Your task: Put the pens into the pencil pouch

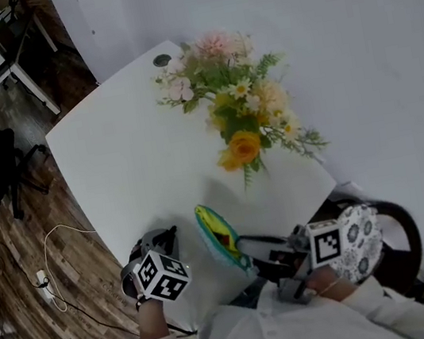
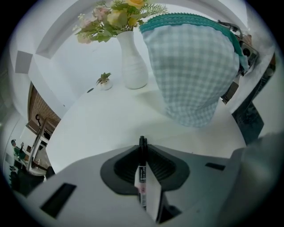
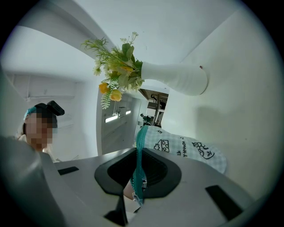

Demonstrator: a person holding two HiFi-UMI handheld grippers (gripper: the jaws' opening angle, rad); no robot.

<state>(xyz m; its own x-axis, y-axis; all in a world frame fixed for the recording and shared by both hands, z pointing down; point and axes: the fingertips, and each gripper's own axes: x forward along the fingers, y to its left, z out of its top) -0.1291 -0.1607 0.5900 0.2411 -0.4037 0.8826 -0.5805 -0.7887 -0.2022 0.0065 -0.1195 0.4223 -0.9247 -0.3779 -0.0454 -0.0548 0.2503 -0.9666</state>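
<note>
The left gripper points steeply down at the near edge of the table, its jaws pinched on a black pen that stands upright between the pads with its tip poking out just past them. Just to its right, the right gripper lies about level, its jaws clamped on the teal zip rim of the pouch. That holds the pale checked pouch up by its rim, mouth upward, over the table's near edge, close beside the left gripper. From where I stand I can see bright lining inside the open mouth of the pouch. I cannot tell whether its bottom rests on the table. Further in, toward the far edge, a white vase stands upright with yellow, pink and white flowers.
</note>
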